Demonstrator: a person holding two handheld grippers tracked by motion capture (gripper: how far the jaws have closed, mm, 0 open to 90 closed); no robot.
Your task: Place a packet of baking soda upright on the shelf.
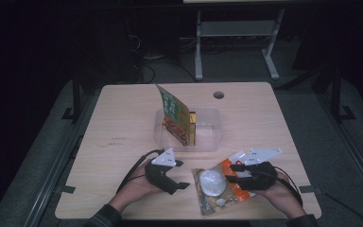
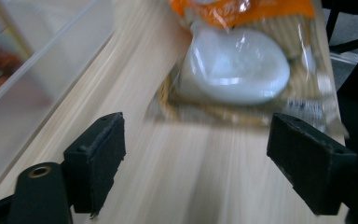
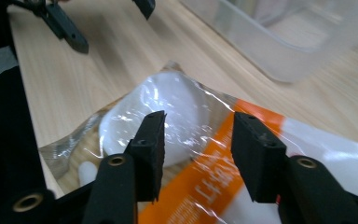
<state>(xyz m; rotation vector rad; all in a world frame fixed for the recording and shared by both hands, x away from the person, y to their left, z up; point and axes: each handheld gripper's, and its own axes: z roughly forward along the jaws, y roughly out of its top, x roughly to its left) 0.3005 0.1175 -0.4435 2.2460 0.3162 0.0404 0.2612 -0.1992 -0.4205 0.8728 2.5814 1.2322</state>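
Down in the lower middle of the high view, the noodle packet point(image 1: 220, 185) lies flat on the table point(image 1: 123, 123), its lower end close to the near edge. The right gripper point(image 1: 231, 172) hovers over the packet's orange band, jaws partly apart with nothing pinched between them. The left gripper point(image 1: 182, 175) sits just left of the packet, jaws spread wide and empty, bare wood between them. Above both, at frame centre, a clear plastic bin point(image 1: 208, 137) holds an upright green box point(image 1: 176, 116), blocking the way forward. Open tabletop spreads to the left and upper right.
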